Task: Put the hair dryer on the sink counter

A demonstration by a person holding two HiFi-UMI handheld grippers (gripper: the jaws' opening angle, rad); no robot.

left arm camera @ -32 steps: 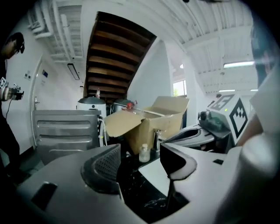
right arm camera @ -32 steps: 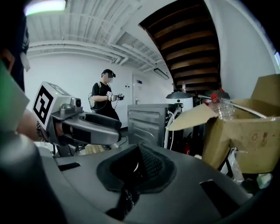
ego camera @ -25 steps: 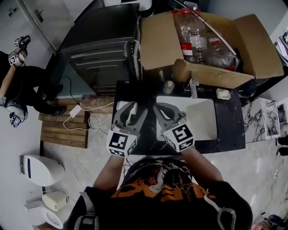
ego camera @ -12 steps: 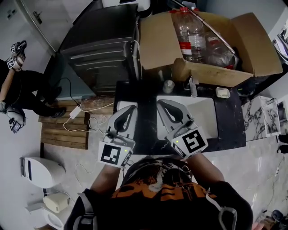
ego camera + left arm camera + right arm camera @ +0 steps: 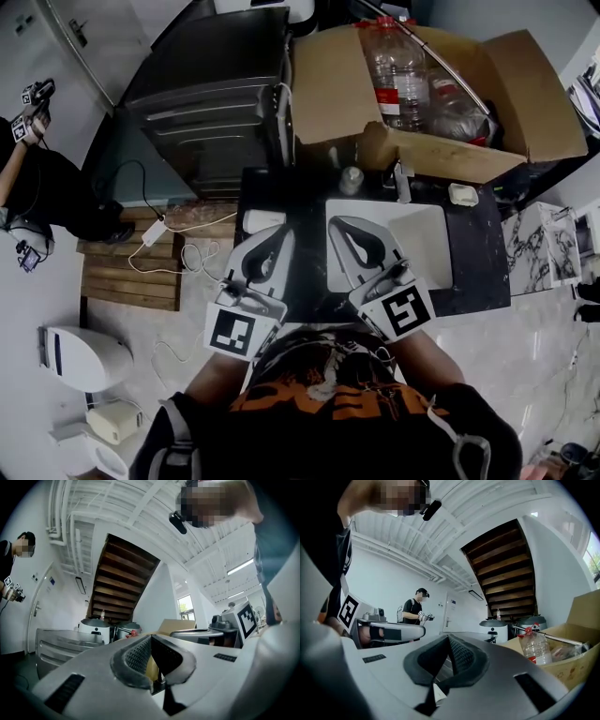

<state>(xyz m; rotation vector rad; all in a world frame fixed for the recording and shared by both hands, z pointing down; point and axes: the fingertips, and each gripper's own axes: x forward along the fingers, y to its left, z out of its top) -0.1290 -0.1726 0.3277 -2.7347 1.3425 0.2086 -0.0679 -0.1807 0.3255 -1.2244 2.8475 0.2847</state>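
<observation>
So here's what just changed. A second back the left gripper [image 5: 279, 234] had its jaws spread around the white hair dryer [image 5: 262, 221] on the left end of the dark counter [image 5: 305, 202]. Now both grippers have lifted and pulled back toward us, and the dryer is lying on the counter by itself, just beyond the left gripper's tips and not touching them. We can't make out much of its shape from the head view, just a small white rounded lump beside the sink [image 5: 431, 234], with a white cord [image 5: 192, 255] trailing on the floor near that end. Our read is that the placing part is pretty much done and this is the retreat, assuming the dryer sits stable where it is. As for the tools, the left gripper's jaws have just been closing with nothing between them, and in the left gripper view the ribbed pads [image 5: 140, 653] meet at the tip. The only thing showing through the gap behind them is a bit of the cardboard box [image 5: 337, 84] in the background. The right gripper [image 5: 339, 225] hangs over the near-left corner of the sink, and in its own view its jaws are pressed together too and carry nothing. It's well clear of the dryer. So both tools are closed and empty, nothing is touching the dryer, and we'd guess all that's left is backing off without snagging that cord.
</observation>
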